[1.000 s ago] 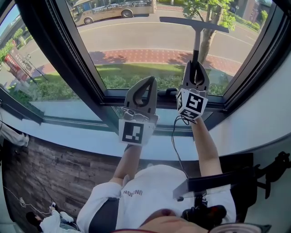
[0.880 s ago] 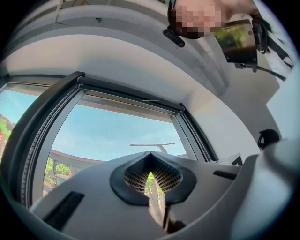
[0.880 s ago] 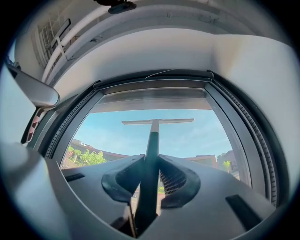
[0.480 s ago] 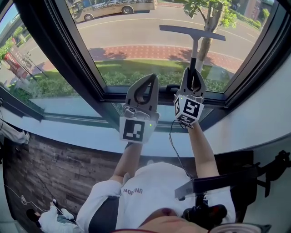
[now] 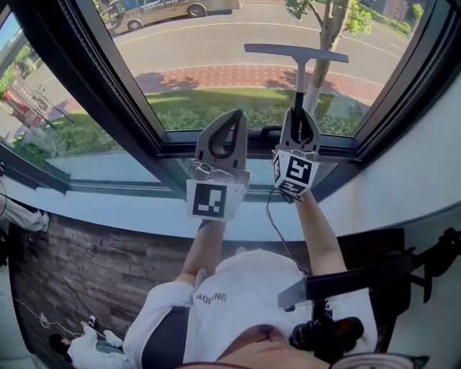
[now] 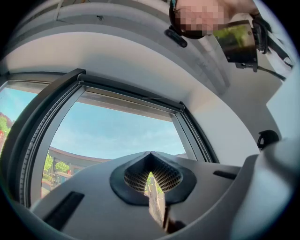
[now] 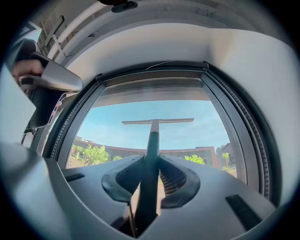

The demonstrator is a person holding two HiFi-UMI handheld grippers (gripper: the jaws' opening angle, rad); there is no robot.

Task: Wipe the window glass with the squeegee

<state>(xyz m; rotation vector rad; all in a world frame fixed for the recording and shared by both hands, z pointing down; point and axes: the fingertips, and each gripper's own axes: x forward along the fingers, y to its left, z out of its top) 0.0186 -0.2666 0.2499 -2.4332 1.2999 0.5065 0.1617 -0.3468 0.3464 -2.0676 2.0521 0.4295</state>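
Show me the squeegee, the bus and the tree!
squeegee (image 5: 295,52): head view, middle of its blade bar.
bus (image 5: 169,9): head view, its side.
tree (image 5: 332,25): head view, its trunk.

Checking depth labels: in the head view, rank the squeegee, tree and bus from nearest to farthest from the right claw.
1. Squeegee: gripped in the right claw, blade up against the glass.
2. Tree: outside, upper right, beyond the glass.
3. Bus: across the road, upper left.
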